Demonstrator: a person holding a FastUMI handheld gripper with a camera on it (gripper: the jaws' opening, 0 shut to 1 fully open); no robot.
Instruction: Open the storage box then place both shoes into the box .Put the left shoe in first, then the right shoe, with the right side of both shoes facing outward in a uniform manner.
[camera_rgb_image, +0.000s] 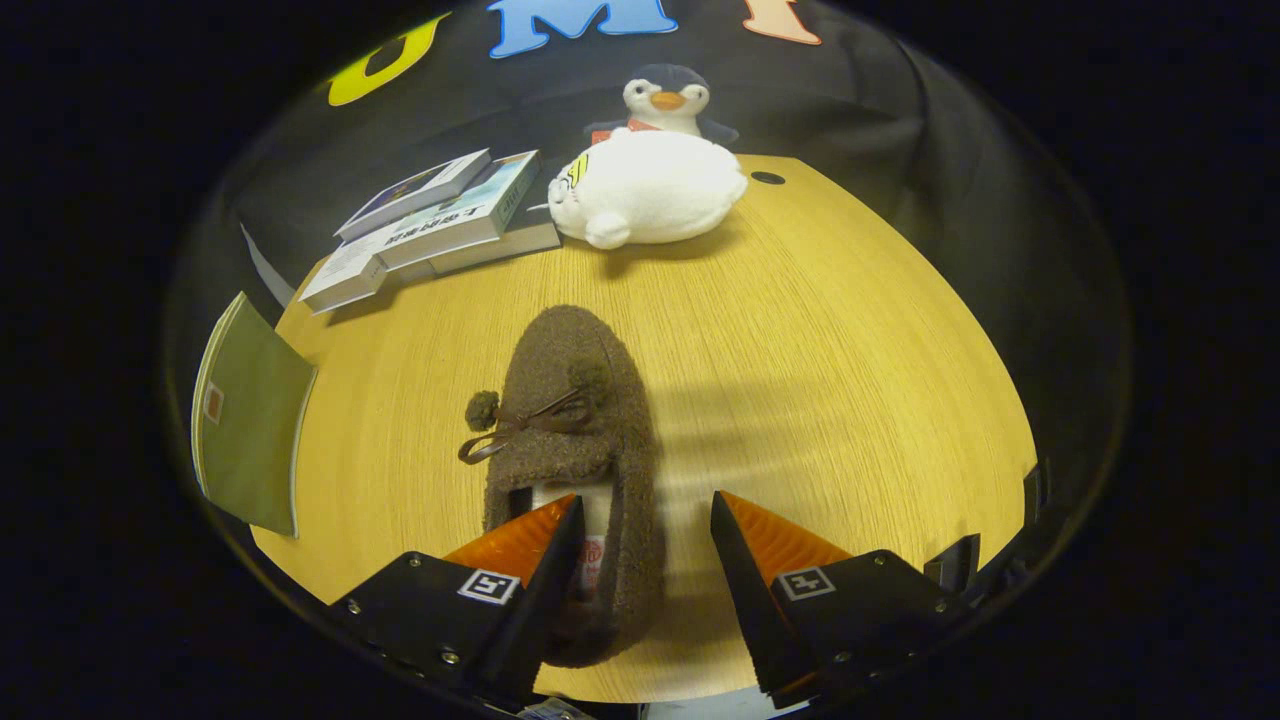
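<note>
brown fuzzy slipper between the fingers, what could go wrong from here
1. The gripper is open, with one finger over the opening of the brown fuzzy slipper and the other out on the bare wooden table. Closing now may pinch only the soft side wall, so the slipper could sag or slip.
2. The slipper's thin bow and pom-poms hang loose and could snag.
3. A swinging lift might sweep toward the white plush toy or the stacked books.

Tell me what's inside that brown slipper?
A pale insole with a small label shows through the slipper's opening. The open gripper's left finger dips in, covering part; the toe's inside is hidden.
</note>
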